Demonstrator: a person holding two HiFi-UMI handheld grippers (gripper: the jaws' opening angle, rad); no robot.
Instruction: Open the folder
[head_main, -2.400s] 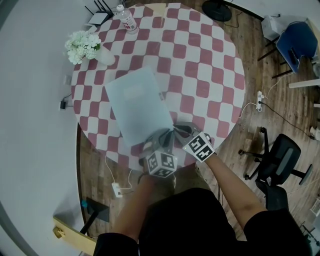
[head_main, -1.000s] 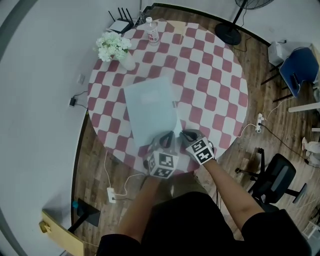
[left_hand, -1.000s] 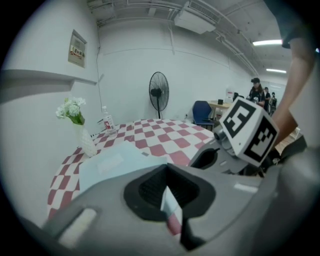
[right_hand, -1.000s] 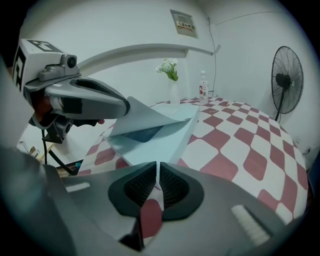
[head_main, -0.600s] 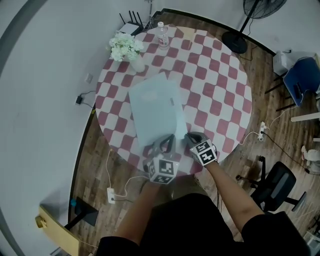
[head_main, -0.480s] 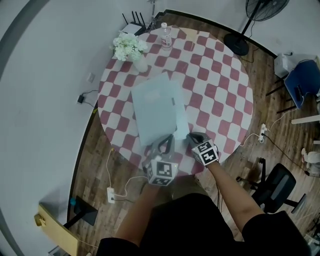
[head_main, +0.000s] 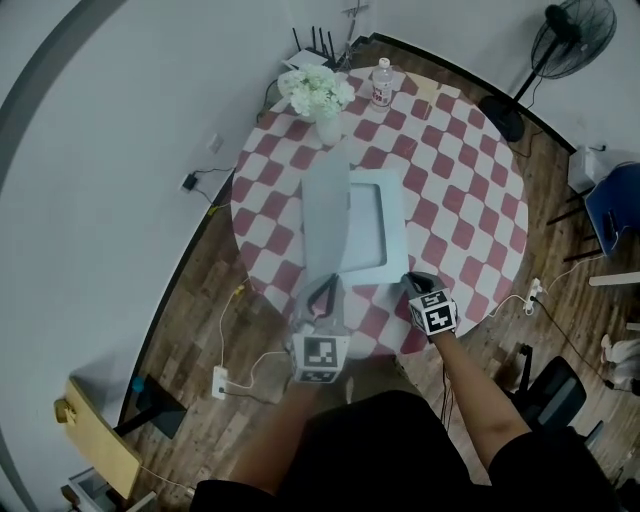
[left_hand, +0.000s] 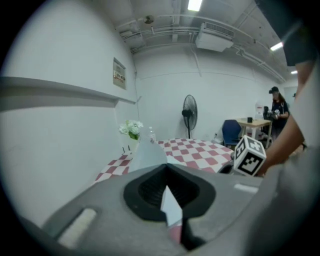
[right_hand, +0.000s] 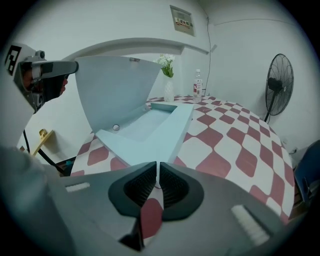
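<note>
left tool, clenched on the front cover, has raised it from flat to upright within the last second, so the folder lies half open on the counter; right tool closed, empty, just beside its near corner.

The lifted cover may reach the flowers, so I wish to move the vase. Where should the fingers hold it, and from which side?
Probably the body of the vase, below the flowers, coming level from the side of the bottle: it stands upright, the blooms overhang its top, and the folder lies near it.
</note>
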